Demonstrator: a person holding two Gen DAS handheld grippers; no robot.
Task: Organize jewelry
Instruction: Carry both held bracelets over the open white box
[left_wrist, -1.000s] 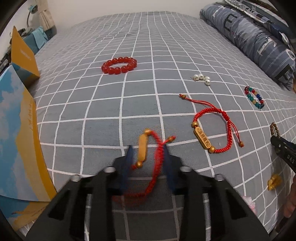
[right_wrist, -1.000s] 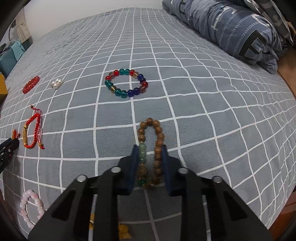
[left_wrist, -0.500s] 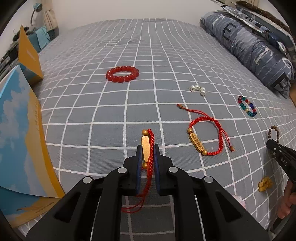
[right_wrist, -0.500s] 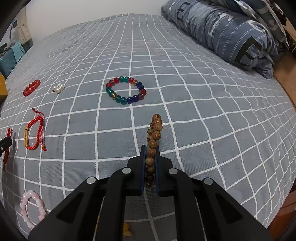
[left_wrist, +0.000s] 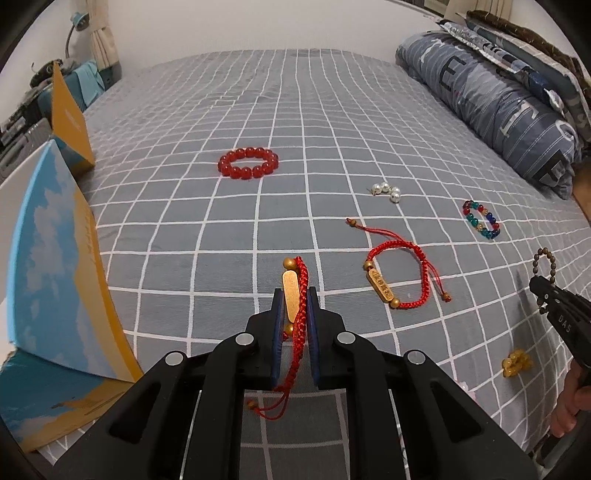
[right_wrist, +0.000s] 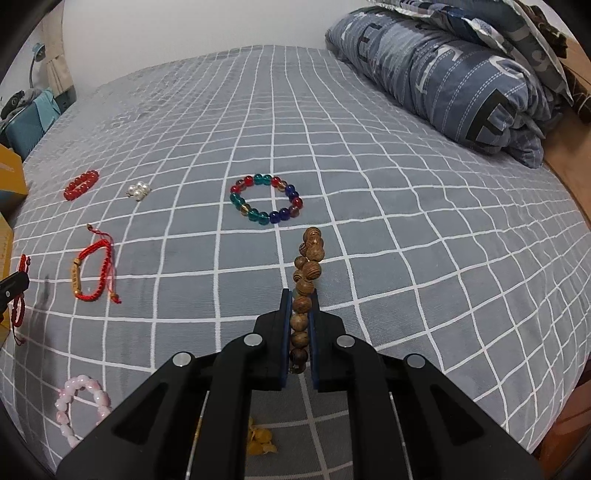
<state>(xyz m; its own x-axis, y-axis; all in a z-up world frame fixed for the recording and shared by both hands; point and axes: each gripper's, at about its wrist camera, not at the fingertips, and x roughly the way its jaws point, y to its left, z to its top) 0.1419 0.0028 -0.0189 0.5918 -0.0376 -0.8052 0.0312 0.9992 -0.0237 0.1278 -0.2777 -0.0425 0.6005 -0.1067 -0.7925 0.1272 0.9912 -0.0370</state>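
Observation:
My left gripper is shut on a red cord bracelet with a gold bar and holds it above the grey checked bed. My right gripper is shut on a brown wooden bead bracelet, lifted off the bed; it also shows at the right edge of the left wrist view. A second red cord bracelet lies to the right of the left gripper. A red bead bracelet, pearl pieces and a multicolour bead bracelet lie farther back.
An open blue and orange box stands at the left. A pink bead bracelet and small gold pieces lie near the front edge. Folded blue bedding lies along the right.
Both grippers went from open around their bracelets to shut on them, and have lifted them off the bed.

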